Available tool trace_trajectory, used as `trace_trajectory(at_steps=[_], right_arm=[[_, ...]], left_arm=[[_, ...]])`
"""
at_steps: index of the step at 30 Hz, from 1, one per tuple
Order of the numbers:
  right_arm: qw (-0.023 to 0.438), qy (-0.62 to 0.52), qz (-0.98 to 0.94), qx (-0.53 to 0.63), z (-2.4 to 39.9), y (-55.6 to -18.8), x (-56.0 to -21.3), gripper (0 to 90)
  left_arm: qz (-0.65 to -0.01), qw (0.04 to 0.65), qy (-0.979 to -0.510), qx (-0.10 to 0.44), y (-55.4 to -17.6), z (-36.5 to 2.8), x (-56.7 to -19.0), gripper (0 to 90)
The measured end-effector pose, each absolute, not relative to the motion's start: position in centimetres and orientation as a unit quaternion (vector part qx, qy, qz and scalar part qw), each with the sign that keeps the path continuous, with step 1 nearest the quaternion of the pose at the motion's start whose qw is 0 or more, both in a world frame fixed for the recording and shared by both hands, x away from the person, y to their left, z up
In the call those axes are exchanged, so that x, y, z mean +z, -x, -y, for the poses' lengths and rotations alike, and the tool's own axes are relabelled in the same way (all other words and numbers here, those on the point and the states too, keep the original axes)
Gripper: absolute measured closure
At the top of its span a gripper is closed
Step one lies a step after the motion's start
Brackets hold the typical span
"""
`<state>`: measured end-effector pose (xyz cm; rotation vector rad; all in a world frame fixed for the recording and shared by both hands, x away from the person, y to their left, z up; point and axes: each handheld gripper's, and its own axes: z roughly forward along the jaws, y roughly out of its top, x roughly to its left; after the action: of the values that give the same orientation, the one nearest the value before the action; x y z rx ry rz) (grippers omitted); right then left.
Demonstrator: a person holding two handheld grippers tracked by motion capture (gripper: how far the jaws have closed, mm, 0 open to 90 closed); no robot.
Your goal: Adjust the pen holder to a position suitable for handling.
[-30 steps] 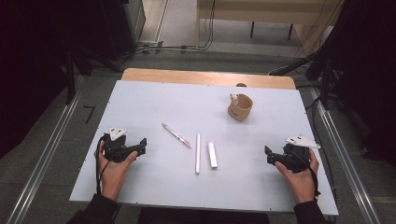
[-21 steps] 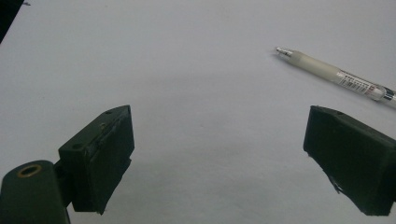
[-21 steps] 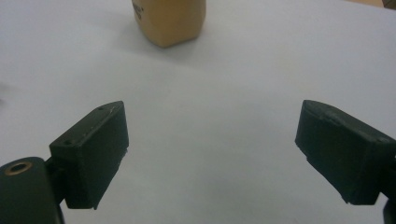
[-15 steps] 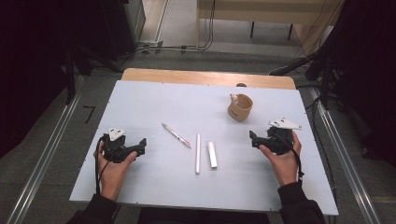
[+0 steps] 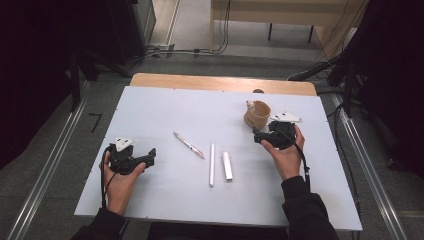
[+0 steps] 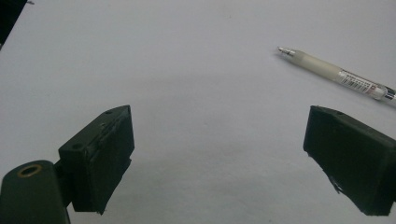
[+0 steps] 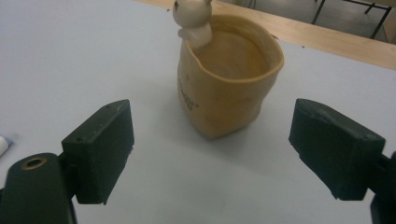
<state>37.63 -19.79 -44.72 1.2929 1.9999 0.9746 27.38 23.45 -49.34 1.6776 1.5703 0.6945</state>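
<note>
A tan cup (image 5: 257,115) with a small white animal figure (image 7: 192,18) on its rim stands at the table's back right. My right gripper (image 5: 256,137) sits just in front of it, open. Its jaws have just been closing a little, with nothing between them; in the right gripper view the cup (image 7: 229,88) stands ahead of the right gripper (image 7: 210,158). My left gripper (image 5: 151,154) rests open at the front left. A white pen (image 6: 336,74) lies ahead and to the right of the left gripper (image 6: 224,163). The same pen (image 5: 188,145) lies slanted near the table's middle.
A long thin white stick (image 5: 212,164) and a shorter, thicker white one (image 5: 227,165) lie side by side between my hands. The pale table (image 5: 165,110) has a wooden strip (image 5: 200,81) along its far edge. Dark stands and cables surround it.
My right hand has moved from the front right edge inward and toward the back, up to the cup. The left hand and the things on the table have stayed where they were.
</note>
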Motion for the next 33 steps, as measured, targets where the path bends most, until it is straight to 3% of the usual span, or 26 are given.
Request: trace_trajectory(at_steps=[6,18,25,33], right_arm=[[0.283,-0.480,-0.745,0.367,18.6,-39.3,-44.5,16.5],[0.283,-0.481,-0.740,0.375,16.8,-42.3,-44.7,31.1],[0.280,-0.485,-0.743,0.367,16.3,-43.5,-45.1,33.9],[0.269,-0.484,-0.749,0.364,15.5,-44.4,-45.5,45.8]], left_arm=[[-0.610,0.362,-0.651,0.270,-27.4,-23.6,-49.4,9.0],[-0.610,0.364,-0.651,0.268,-27.4,-23.7,-49.4,9.1],[-0.611,0.364,-0.650,0.268,-27.4,-23.8,-49.4,9.1],[-0.612,0.365,-0.649,0.266,-27.5,-23.9,-49.4,9.2]])
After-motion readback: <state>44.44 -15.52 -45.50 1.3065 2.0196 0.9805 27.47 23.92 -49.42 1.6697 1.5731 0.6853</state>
